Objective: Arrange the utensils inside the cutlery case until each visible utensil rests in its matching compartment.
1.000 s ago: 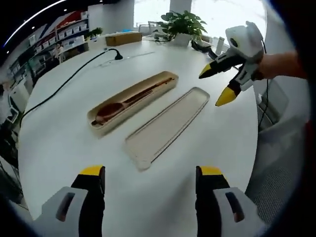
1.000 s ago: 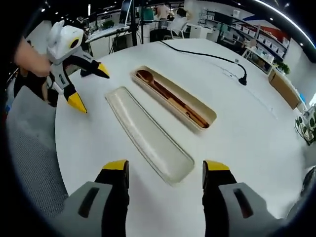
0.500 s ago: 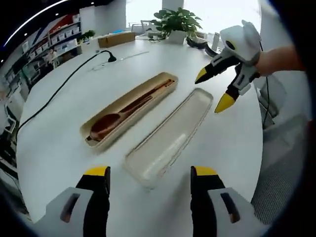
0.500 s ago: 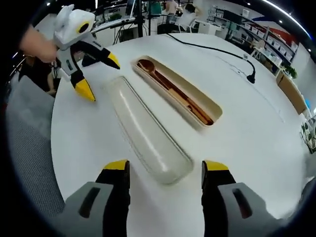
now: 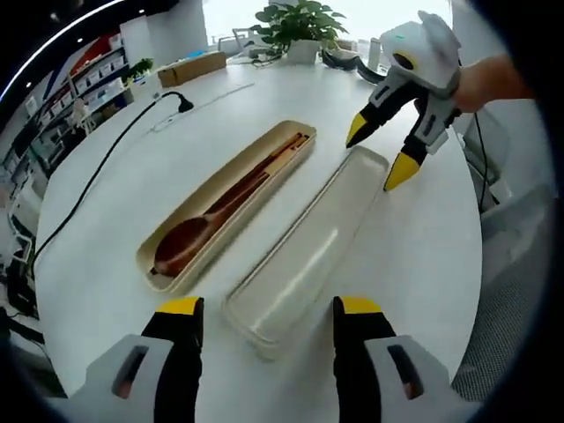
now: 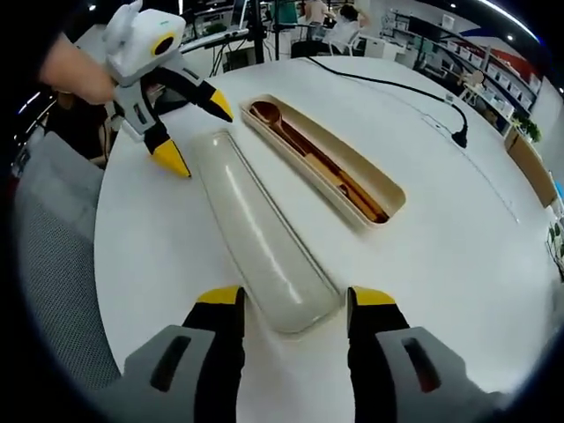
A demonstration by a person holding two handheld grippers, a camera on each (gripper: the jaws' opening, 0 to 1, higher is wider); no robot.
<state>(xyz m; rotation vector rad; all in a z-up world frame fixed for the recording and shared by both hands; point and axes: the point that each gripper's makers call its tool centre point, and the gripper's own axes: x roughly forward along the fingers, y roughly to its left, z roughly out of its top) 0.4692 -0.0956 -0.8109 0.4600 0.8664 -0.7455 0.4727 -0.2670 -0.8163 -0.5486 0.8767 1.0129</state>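
A beige cutlery case [image 5: 231,201] lies open on the white round table [image 5: 106,264], holding a brown wooden spoon [image 5: 181,242] and chopsticks [image 5: 269,166]. Beside it lies its pale lid [image 5: 308,251], hollow side up. My left gripper [image 5: 269,308] is open, with its jaws either side of the lid's near end. My right gripper [image 5: 377,152] is open at the lid's far end. In the right gripper view, the right gripper [image 6: 295,298] straddles one lid [image 6: 256,225] end. The left gripper [image 6: 196,132] is at the other end, next to the case [image 6: 330,167].
A black cable [image 5: 97,167] runs across the table to a plug [image 5: 181,103]. At the far edge stand a potted plant [image 5: 295,22] and a cardboard box [image 5: 189,66]. A grey chair [image 6: 53,264] sits off the table's edge.
Both grippers have moved in toward the lid, one from each end, and now straddle its ends. The case, utensils and lid have not moved.
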